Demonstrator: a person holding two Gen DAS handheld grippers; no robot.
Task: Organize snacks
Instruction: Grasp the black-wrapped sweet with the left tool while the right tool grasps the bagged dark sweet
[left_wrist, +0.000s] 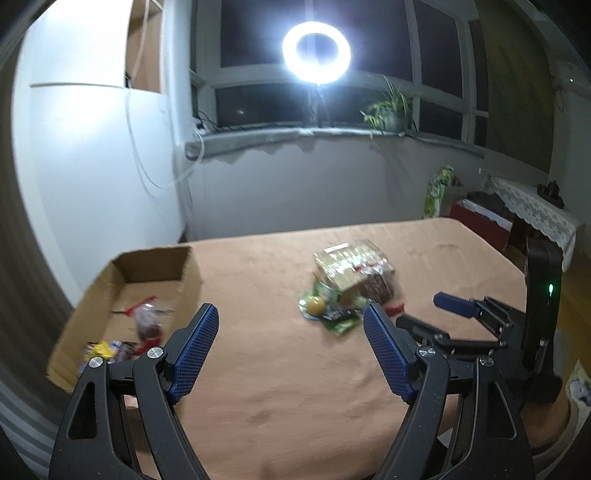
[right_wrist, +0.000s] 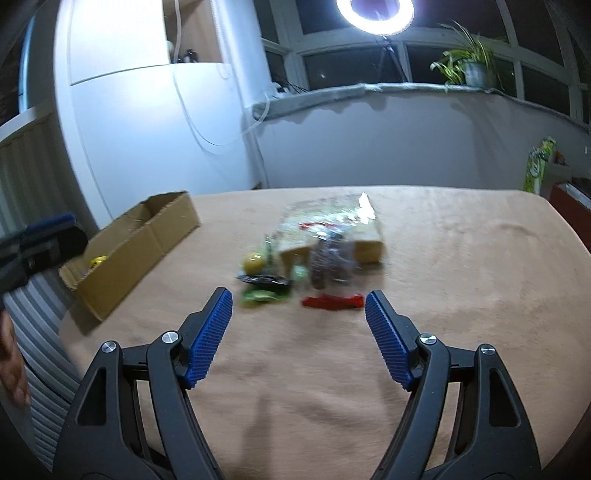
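Just beyond both released, empty grippers (left_wrist: 288, 317) (right_wrist: 298, 306), snack pile (right_wrist: 317, 251) on table (right_wrist: 461, 295)

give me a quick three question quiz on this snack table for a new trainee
1. True or false: both claws are empty and open.
2. Where are the snacks that have already been put away? A) on the windowsill B) in the cardboard box C) on the floor
3. Fill in: the thing lying nearest the right claw is a ____ wrapper.

Key
1. True: the left claw and the right claw hold nothing.
2. B: a few packets lie in the cardboard box, while the snack pile is out on the table.
3. Red: the red wrapper lies at the near edge of the pile.
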